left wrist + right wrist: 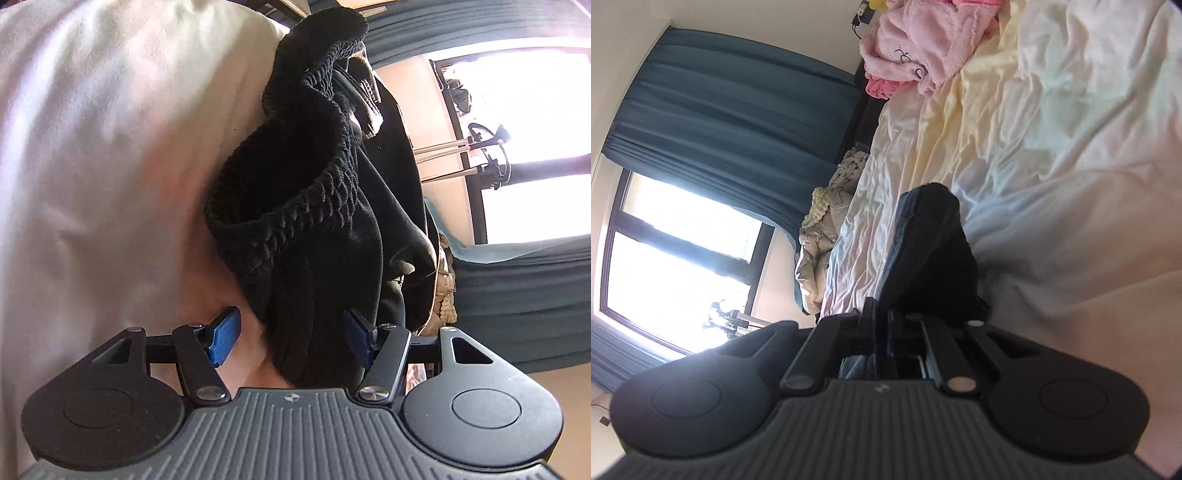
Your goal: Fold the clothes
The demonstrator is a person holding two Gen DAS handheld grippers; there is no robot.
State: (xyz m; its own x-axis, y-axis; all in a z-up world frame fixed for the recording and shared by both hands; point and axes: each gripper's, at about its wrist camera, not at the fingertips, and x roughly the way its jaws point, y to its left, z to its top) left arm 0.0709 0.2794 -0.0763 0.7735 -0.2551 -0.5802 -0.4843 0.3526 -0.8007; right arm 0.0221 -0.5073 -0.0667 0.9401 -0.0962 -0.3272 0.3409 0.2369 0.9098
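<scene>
The left tongs (291, 338) stand released, blue pads (223, 334) wide apart, with a hanging fold of the black garment (317, 206) passing between them. The far pad seems to brush the cloth, but neither pad presses on it. From this camera the garment's ribbed, elasticated edge (280, 218) loops open just ahead of the tongs, and its long axis runs away from them along the line they point, with the white bedsheet (92, 166) behind it. So the cloth lies straight ahead of the left hand, which looks the nearer one for taking a second hold.

The right tongs (882, 332) are clenched on an edge of the same black garment (931, 251), with dark cloth pinched in the narrow slit between the jaws. The fabric rises ahead of them in a stiff flap above the rumpled bedsheet (1052, 129). A pink fleece bundle (916, 44) lies well apart at the head of the bed, beside the teal curtain (738, 122).

My judgement: the coming move turns on the left tongs closing on the fold ahead, so the garment can be stretched between both hands
</scene>
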